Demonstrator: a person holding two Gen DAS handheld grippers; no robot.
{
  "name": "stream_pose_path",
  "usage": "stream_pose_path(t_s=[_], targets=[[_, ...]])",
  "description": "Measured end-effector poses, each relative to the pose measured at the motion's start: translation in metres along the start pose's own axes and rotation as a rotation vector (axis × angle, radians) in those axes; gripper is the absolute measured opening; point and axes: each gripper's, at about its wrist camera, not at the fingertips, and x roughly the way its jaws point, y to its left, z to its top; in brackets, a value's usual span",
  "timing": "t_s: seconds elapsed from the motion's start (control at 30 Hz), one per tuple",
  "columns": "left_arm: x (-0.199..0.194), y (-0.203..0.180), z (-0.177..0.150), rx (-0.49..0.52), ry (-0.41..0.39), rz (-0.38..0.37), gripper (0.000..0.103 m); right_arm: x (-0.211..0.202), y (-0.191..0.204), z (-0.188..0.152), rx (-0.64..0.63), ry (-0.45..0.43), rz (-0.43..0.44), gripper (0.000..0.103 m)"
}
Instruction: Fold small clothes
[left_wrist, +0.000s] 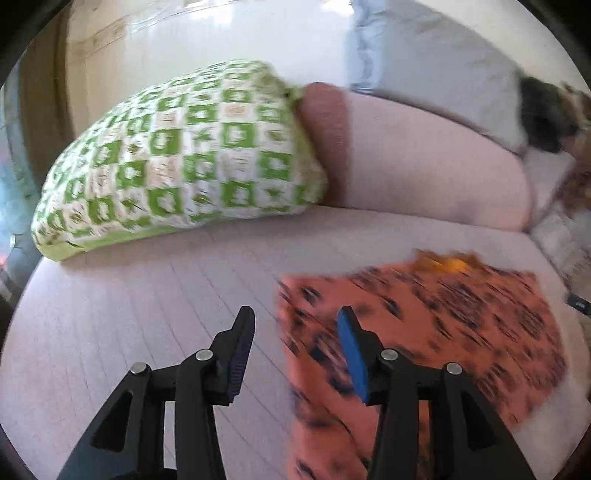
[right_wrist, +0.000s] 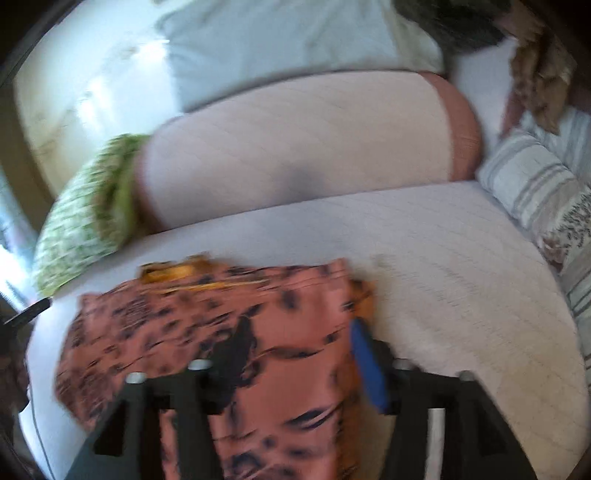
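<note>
Salmon-pink garment (right_wrist: 221, 332) with black print lies flat on the quilted sofa seat (left_wrist: 147, 314), probably thin, limp cloth; grip hems or corners. Left gripper (left_wrist: 295, 332) and right gripper (right_wrist: 299, 354) are spread, empty.

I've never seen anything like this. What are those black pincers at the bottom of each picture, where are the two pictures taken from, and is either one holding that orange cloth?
There is no robot here: a person carries a hand-held gripper in each hand, each with a fisheye camera looking along its two fingers. One picture comes from the left hand-held gripper, the other from the right hand-held gripper. Both look down at a pale quilted sofa seat. On it lies a small orange garment with dark blotches, the thing to be folded. A green checked cushion leans against the backrest, and striped pillows sit at the other end. Both grippers stand open above the garment, with nothing pinched, so nothing is held.
</note>
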Motion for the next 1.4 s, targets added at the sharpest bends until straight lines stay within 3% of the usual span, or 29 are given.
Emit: stream_pose_path(t_s=[0.03,0.1,0.13,0.17,0.23,0.27,0.33,0.4,0.47,0.5,0.53,0.67,0.77,0.83,1.0,1.13,1.2,1.23,1.27,1.33,1.4], targets=[[-0.002,-0.005,-0.009,0.005,0.011,-0.026,0.058,0.006,0.004,-0.007,-0.006,0.03,0.026,0.068],[0.002,-0.019,-0.034,0.035,0.056,-0.047,0.061,0.031,-0.005,-0.02,0.013,0.129,-0.007,0.069],[0.013,-0.023,-0.038,0.048,0.087,-0.025,0.061,0.043,-0.013,-0.026,0.03,0.169,-0.044,0.069],[0.033,-0.026,-0.052,0.068,0.168,0.025,0.061,0.053,-0.023,-0.032,0.061,0.204,-0.082,0.068],[0.057,-0.018,-0.067,0.014,0.254,0.069,0.064,0.04,-0.019,-0.032,0.068,0.167,-0.146,0.069],[0.053,-0.01,-0.066,-0.06,0.206,0.047,0.064,0.03,-0.015,-0.03,0.07,0.149,-0.15,0.069],[0.046,-0.008,-0.061,-0.085,0.215,0.087,0.064,0.009,-0.008,-0.029,0.085,0.107,-0.092,0.07],[0.033,-0.009,-0.058,-0.085,0.172,0.08,0.064,0.0,-0.003,-0.034,0.07,0.108,-0.03,0.079],[0.025,-0.01,-0.059,-0.073,0.176,0.086,0.064,0.01,-0.008,-0.045,0.068,0.186,-0.049,0.081],[0.018,-0.008,-0.063,-0.09,0.176,0.103,0.064,0.019,-0.024,-0.054,0.148,0.258,-0.103,0.081],[0.008,-0.005,-0.067,-0.121,0.166,0.104,0.064,0.016,-0.033,-0.06,0.217,0.262,-0.1,0.08],[-0.041,0.018,-0.098,-0.343,0.104,0.013,0.064,-0.043,-0.042,-0.086,0.359,0.088,-0.016,0.081],[-0.055,0.02,-0.12,-0.475,0.103,-0.085,0.065,-0.067,-0.045,-0.12,0.506,0.06,0.094,0.081],[-0.047,0.013,-0.128,-0.504,0.122,-0.107,0.065,-0.054,-0.053,-0.139,0.638,0.084,0.156,0.081],[-0.022,0.003,-0.134,-0.573,0.17,-0.138,0.065,-0.006,-0.056,-0.136,0.809,0.086,0.275,0.08],[-0.011,0.0,-0.13,-0.592,0.152,-0.105,0.064,0.005,-0.052,-0.126,0.869,0.076,0.218,0.08],[-0.007,-0.001,-0.127,-0.594,0.144,-0.088,0.062,0.01,-0.052,-0.121,0.868,0.068,0.19,0.073],[-0.005,0.0,-0.125,-0.596,0.141,-0.081,0.046,0.016,-0.053,-0.118,0.867,0.078,0.168,0.061],[-0.001,0.001,-0.123,-0.591,0.152,-0.06,0.016,0.019,-0.054,-0.117,0.865,0.09,0.148,0.036],[0.007,0.006,-0.12,-0.602,0.175,-0.075,0.011,0.027,-0.057,-0.115,0.862,0.116,0.124,0.023],[0.006,0.007,-0.116,-0.584,0.174,-0.067,0.009,0.028,-0.053,-0.109,0.811,0.126,0.096,0.019]])
